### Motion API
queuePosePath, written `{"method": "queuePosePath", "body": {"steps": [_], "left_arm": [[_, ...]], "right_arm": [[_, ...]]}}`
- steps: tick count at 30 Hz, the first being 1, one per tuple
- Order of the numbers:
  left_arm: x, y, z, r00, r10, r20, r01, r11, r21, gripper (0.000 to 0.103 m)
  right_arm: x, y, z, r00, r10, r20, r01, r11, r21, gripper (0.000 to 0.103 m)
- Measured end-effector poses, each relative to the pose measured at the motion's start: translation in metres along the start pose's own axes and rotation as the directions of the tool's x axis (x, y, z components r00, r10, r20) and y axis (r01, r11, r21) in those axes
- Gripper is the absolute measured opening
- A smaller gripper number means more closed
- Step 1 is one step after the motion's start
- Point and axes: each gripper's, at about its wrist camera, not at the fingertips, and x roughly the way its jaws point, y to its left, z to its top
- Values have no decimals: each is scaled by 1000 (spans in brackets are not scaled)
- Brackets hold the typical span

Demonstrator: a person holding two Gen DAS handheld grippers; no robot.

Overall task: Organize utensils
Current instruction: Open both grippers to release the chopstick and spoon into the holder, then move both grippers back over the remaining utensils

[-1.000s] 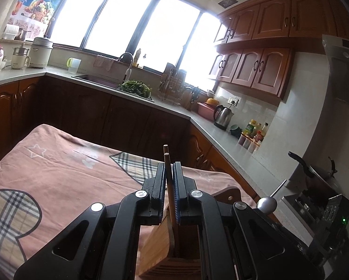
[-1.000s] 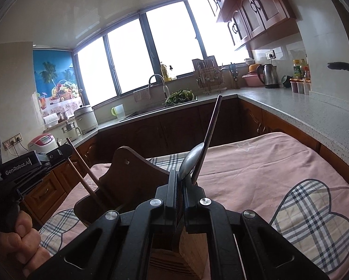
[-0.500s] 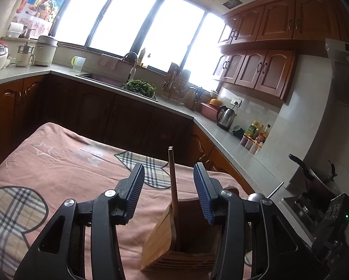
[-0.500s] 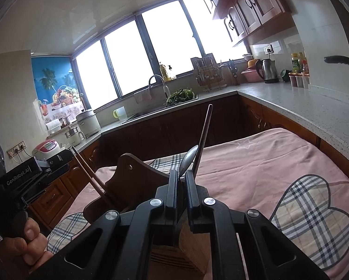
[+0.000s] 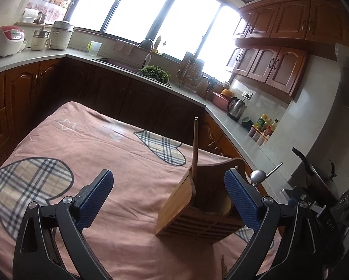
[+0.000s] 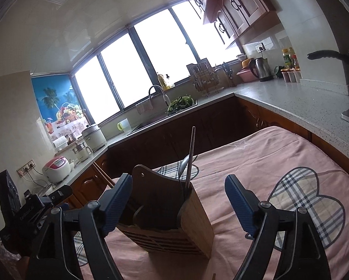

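A wooden utensil holder [image 5: 197, 207] [image 6: 174, 212] stands on the pink cloth-covered table [image 5: 104, 163]. Wooden chopsticks [image 5: 195, 149] stand upright in it; in the right wrist view they lean out to the left [image 6: 103, 175]. A metal spoon [image 6: 190, 156] stands in the holder, its bowl end showing in the left wrist view [image 5: 257, 176]. My left gripper [image 5: 169, 196] is open and empty, just behind the holder. My right gripper [image 6: 178, 200] is open and empty, its jaws on either side of the holder's near end.
Kitchen counters [image 6: 291, 98] with a sink [image 5: 127, 63], kettle [image 5: 236, 107] and bottles wrap the far and right sides. A stove with a pan [image 5: 314, 175] is at the right. The left gripper's body [image 6: 27, 212] shows low left in the right view.
Both grippers have opened and pulled back. The left let go of the chopsticks and the right let go of the spoon; both now stand in the holder.
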Motion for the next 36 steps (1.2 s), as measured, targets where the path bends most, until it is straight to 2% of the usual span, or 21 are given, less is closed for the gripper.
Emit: {"method": "queuePosePath", "body": {"steps": [7,15,25,36], "left_arm": [[-37,16,-30,995,42,-86,-43,999,-18,98],[-76,25,-65,987,39,-157,-44,999,-30,98],[-104,25,-98,977,48,-210,-52,999,-13,98],[-113,21,-129,962,43,-268,-42,999,10,98]], "right_arm": [[-43,-4,-7,1000,6,-22,-5,1000,29,84],[-89,-2,-27,997,17,-74,-15,1000,26,84],[-131,-12,-61,990,12,-143,-6,999,42,84],[-153,-26,-93,982,-9,-189,21,998,64,84]]}}
